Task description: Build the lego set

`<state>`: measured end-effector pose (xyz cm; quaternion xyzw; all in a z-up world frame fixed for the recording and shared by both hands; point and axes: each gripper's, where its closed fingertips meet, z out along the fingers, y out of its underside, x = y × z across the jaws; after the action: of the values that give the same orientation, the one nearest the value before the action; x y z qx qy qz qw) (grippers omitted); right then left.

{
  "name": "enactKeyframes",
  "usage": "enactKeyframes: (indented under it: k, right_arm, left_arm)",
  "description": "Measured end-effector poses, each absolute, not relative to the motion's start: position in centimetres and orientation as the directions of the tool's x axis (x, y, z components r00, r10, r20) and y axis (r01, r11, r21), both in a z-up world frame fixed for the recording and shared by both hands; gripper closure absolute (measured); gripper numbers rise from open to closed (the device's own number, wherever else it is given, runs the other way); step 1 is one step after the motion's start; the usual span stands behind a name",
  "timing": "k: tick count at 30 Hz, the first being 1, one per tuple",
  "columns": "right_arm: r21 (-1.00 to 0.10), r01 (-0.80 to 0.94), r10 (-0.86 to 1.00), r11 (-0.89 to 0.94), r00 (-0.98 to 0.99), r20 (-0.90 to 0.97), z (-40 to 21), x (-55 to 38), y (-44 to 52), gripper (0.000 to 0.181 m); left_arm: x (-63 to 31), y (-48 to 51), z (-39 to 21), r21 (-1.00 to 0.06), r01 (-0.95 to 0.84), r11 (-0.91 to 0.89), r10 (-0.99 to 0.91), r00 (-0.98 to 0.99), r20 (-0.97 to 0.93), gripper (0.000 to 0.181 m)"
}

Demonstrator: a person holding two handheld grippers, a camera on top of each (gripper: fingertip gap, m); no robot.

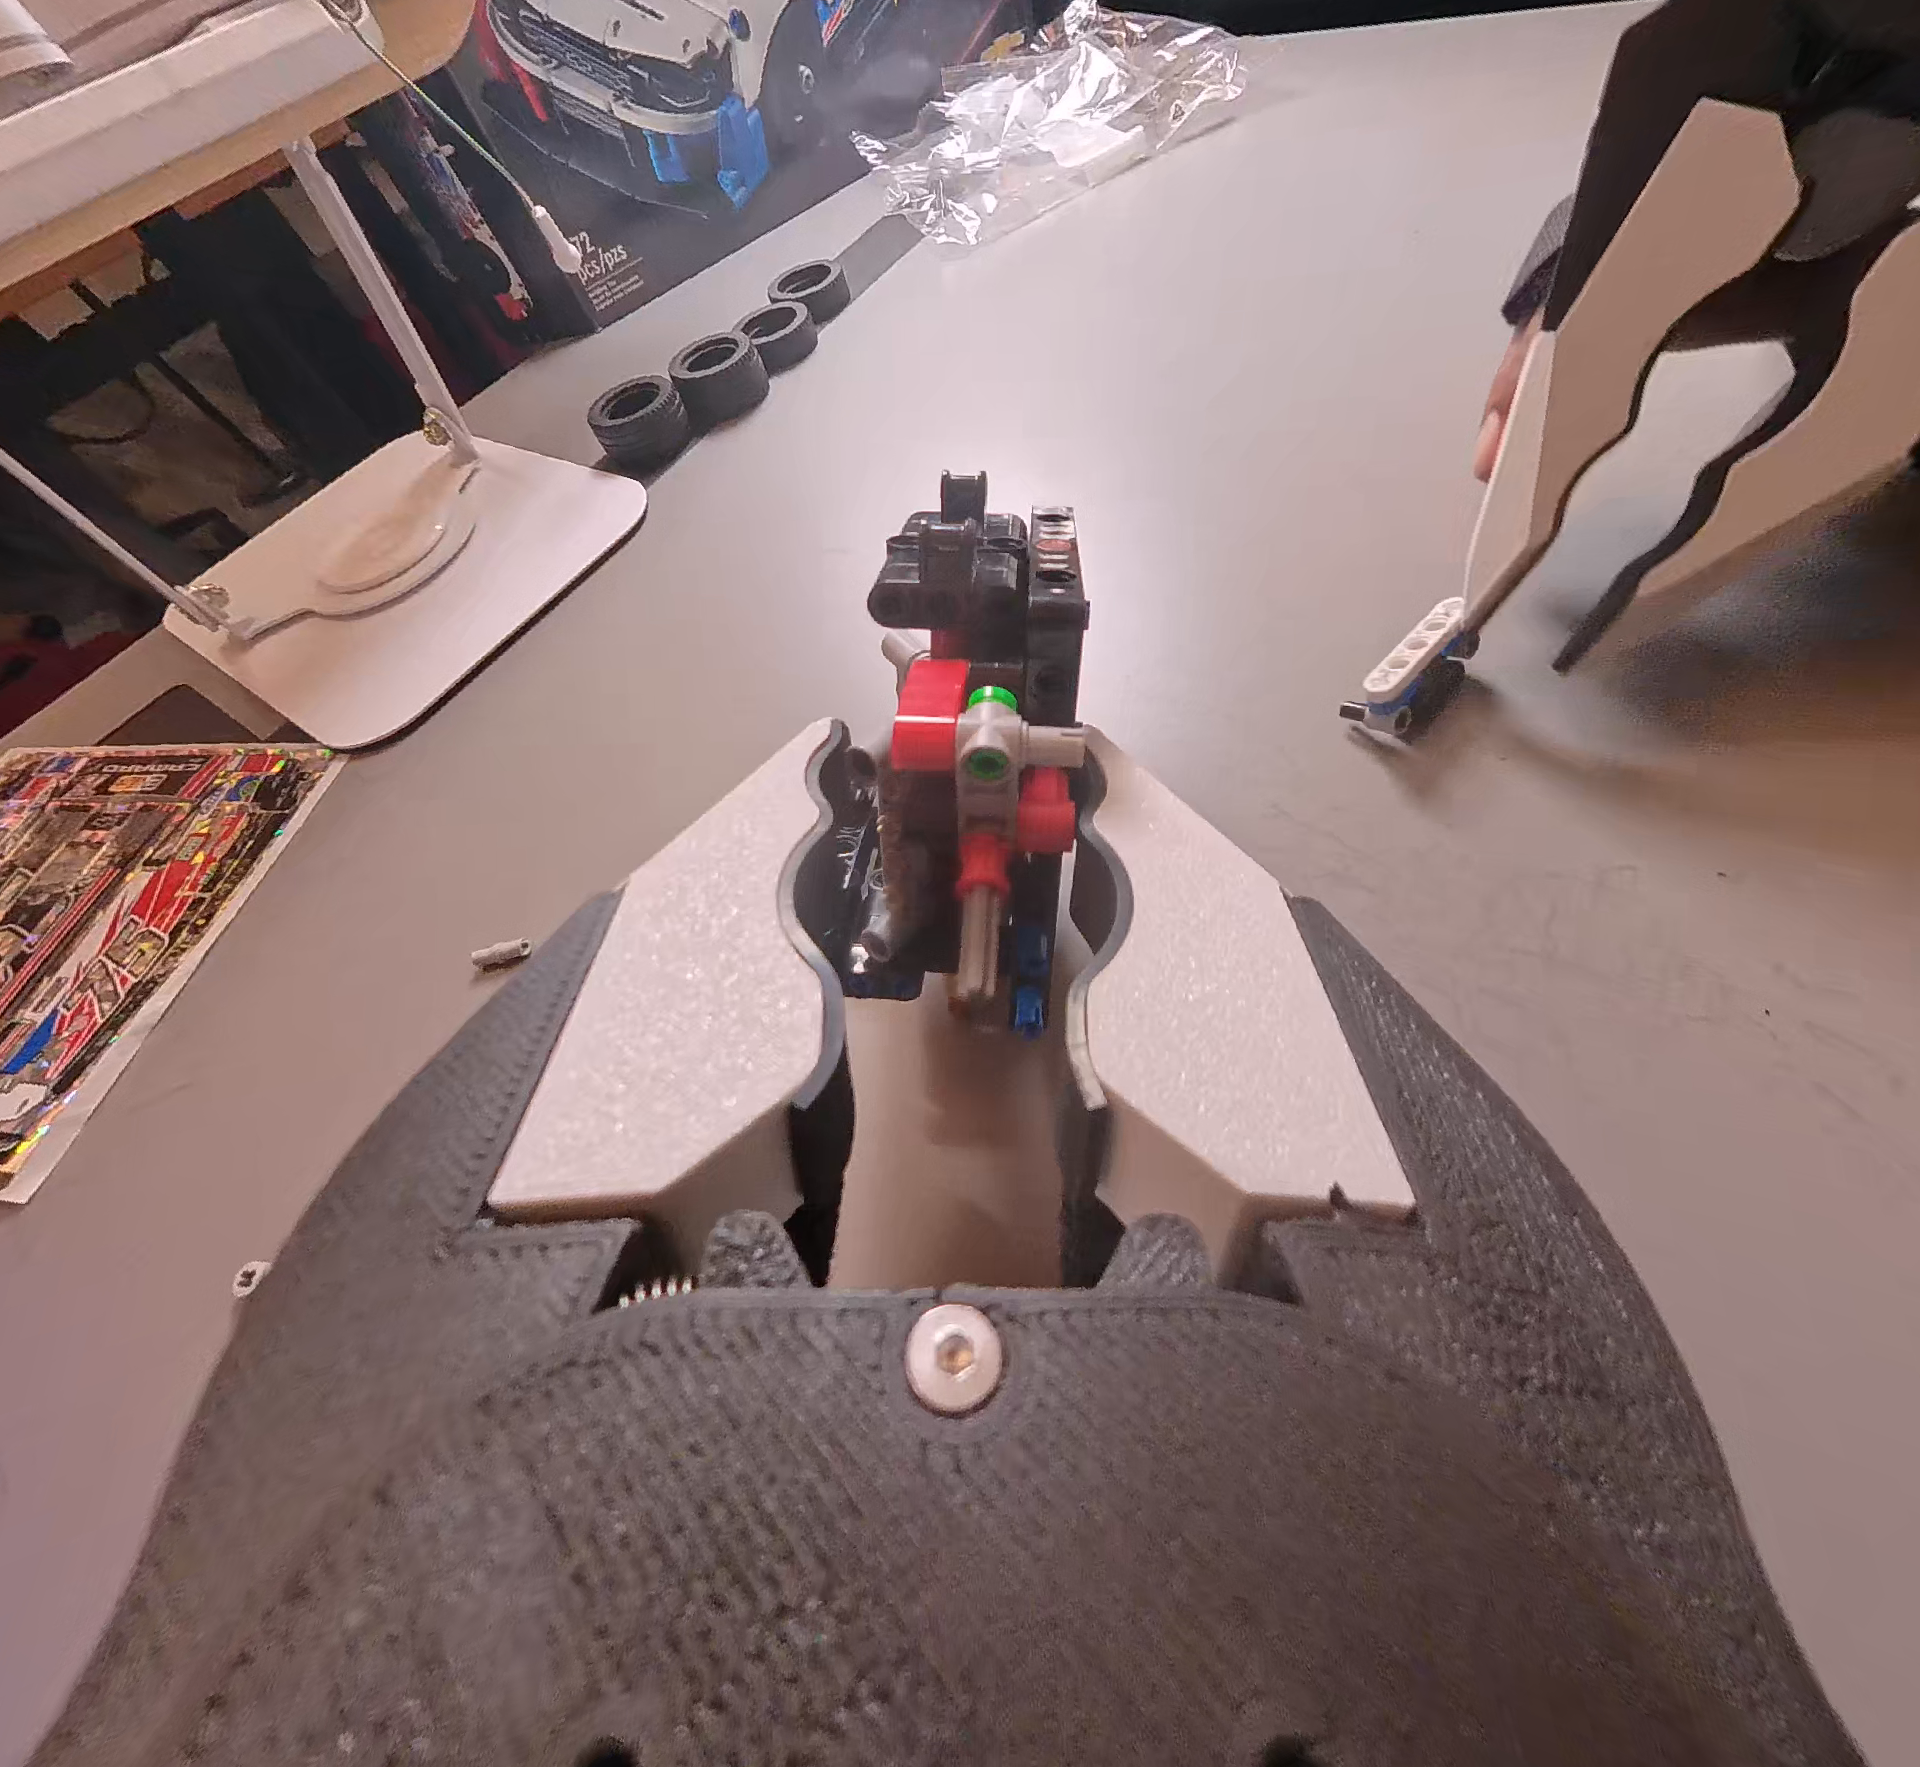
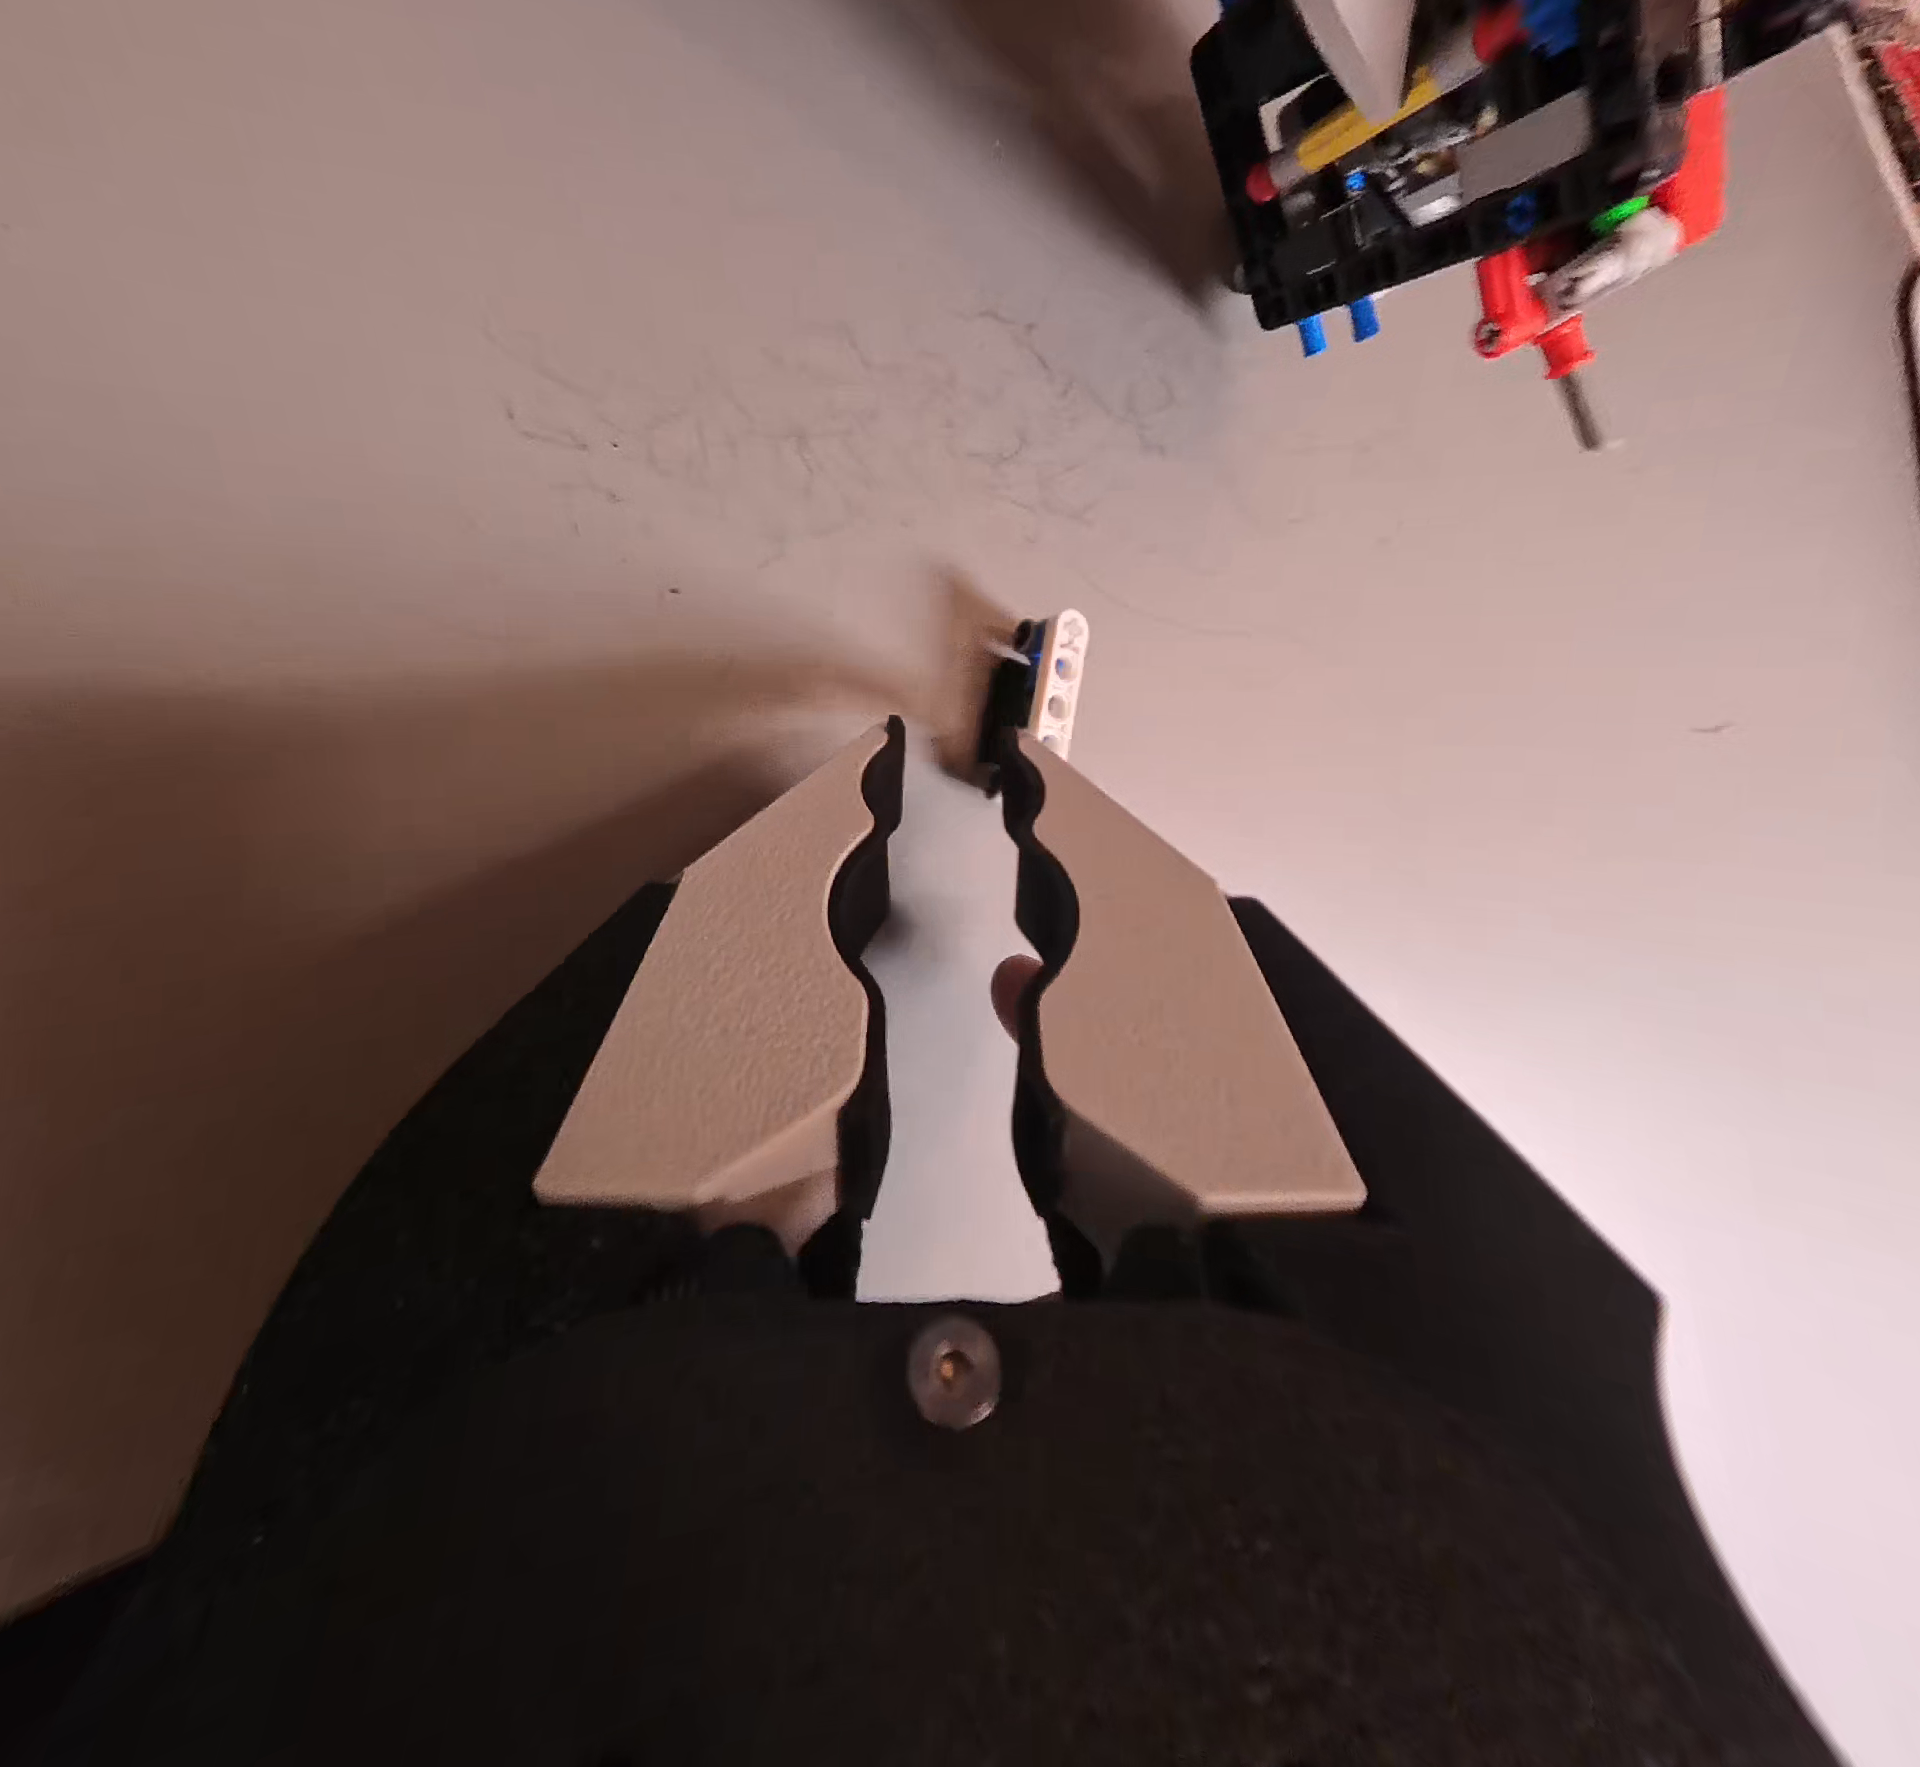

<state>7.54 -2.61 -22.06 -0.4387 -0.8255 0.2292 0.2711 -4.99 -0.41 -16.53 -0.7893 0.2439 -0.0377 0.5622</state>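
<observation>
The left gripper clamped the chassis steady while the parted right gripper straddled a white beam on the bench.

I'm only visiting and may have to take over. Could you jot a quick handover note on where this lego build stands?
Left gripper: shut on the black lego frame assembly, held above the table.
Right gripper: open, tips at the small white beam piece lying on the table, not yet gripped.
Done: frame partly built with red, grey and blue parts.
Left: grip the beam piece and fit it; four tyres sit unused by the lego box.
</observation>
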Motion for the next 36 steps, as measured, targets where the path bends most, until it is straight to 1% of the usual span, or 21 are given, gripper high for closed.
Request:
enactKeyframes:
  k: [5,8,11,13,15,17,19,22,23,24,27,31,36]
  right_arm:
    - [-0.619,0.595,0.856,0.513,-0.41,0.315,-20.5,7.1,-1.0,0.164]
    - [-0.606,0.623,0.866,0.496,-0.407,0.291,-21.2,6.6,-1.1,0.156]
    - [-0.568,0.638,0.853,0.52,-0.417,0.313,-22.4,6.1,-1.0,0.152]
    - [-0.536,0.647,0.84,0.543,-0.425,0.339,-23.1,6.0,-0.8,0.156]
    - [-0.54,0.643,0.839,0.544,-0.426,0.338,-23.1,5.8,-0.8,0.161]
    - [-0.556,0.645,0.851,0.524,-0.428,0.305,-23.1,5.9,-0.7,0.162]
    - [-0.598,0.65,0.875,0.469,-0.433,0.216,-23.0,6.0,-0.8,0.163]
    - [-0.712,0.628,0.878,0.314,-0.477,-0.034,-21.6,6.3,-2.7,0.163]
    - [-0.718,0.64,0.858,0.275,-0.501,-0.118,-21.4,6.7,-3.4,0.163]
    - [-0.714,0.652,0.845,0.255,-0.51,-0.164,-21.4,6.9,-3.8,0.163]
    - [-0.687,0.664,0.814,0.295,-0.551,-0.183,-22.2,7.2,-4.7,0.163]
    - [-0.644,0.684,0.825,0.341,-0.547,-0.144,-22.9,7.0,-4.3,0.162]
    - [-0.605,0.722,0.854,0.336,-0.505,-0.128,-22.8,6.6,-2.7,0.151]
  left_arm:
    - [-4.9,-0.4,-16.5,-0.905,-0.348,-0.243,-0.434,0.874,-0.22,0.142]
    - [-4.9,-0.4,-16.5,-0.905,-0.352,-0.239,-0.437,0.871,-0.224,0.142]
    - [-4.9,-0.5,-16.5,-0.906,-0.349,-0.239,-0.436,0.872,-0.221,0.142]
    - [-5.0,-0.5,-16.5,-0.907,-0.346,-0.239,-0.437,0.873,-0.218,0.142]
    - [-4.9,-0.5,-16.5,-0.909,-0.344,-0.236,-0.44,0.872,-0.216,0.142]
    - [-4.9,-0.5,-16.5,-0.911,-0.341,-0.231,-0.446,0.87,-0.213,0.142]
    - [-4.6,-0.6,-16.5,-0.916,-0.335,-0.22,-0.464,0.862,-0.204,0.142]
    - [-3.7,-1.0,-16.3,-0.927,-0.318,-0.196,-0.511,0.841,-0.18,0.143]
    - [-3.3,-1.1,-16.2,-0.929,-0.318,-0.186,-0.528,0.83,-0.179,0.143]
    - [-3.0,-1.3,-16.1,-0.931,-0.32,-0.176,-0.545,0.819,-0.178,0.143]
    - [-2.2,-1.6,-16.2,-0.93,-0.335,-0.155,-0.573,0.797,-0.191,0.143]
    - [-2.1,-1.6,-16.2,-0.93,-0.337,-0.15,-0.576,0.794,-0.195,0.143]
    - [-2.5,-1.5,-16.1,-0.933,-0.324,-0.159,-0.561,0.807,-0.185,0.143]
